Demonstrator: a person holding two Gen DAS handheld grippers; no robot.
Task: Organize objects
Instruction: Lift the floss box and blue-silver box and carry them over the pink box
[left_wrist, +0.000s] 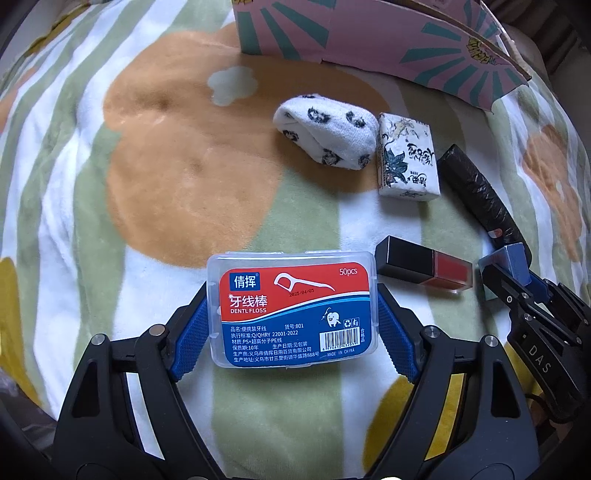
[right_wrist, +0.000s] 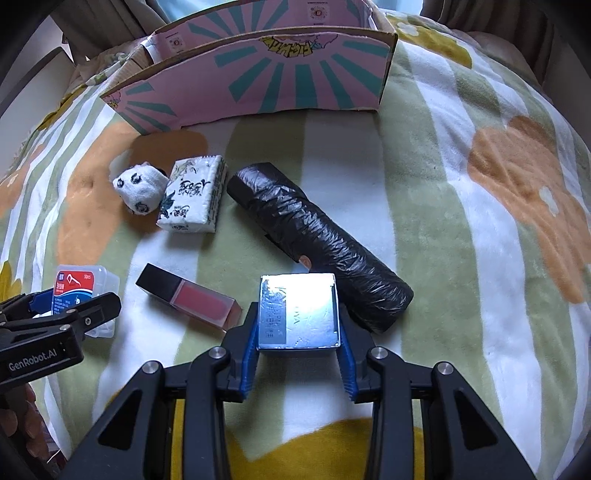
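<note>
A soft blanket (right_wrist: 461, 122) with green and white stripes and orange flowers covers everything underneath. At the far side sits a pink cardboard box (right_wrist: 280, 81) with teal rays on it, open at the top.

A black roll of plastic bags (right_wrist: 321, 240) lies on its side near the middle of the blanket. One end of it is just beside the right tool.

The floss box (left_wrist: 293, 308) is clear plastic with a red and blue label. The left tool (left_wrist: 291, 325) holds it, one blue pad pressed on each side.

A white tissue pack (left_wrist: 406, 158) with dark flower drawings lies flat. The rolled white sock (left_wrist: 328, 129) with dark spots is touching its left side.

The shiny silver box (right_wrist: 299, 312) is small and square. The right tool (right_wrist: 299, 350) holds it between its blue pads, close to the black roll.

A lip gloss (right_wrist: 192, 295) with a black cap and a red body lies between the two tools, near the silver box but apart from it.
</note>
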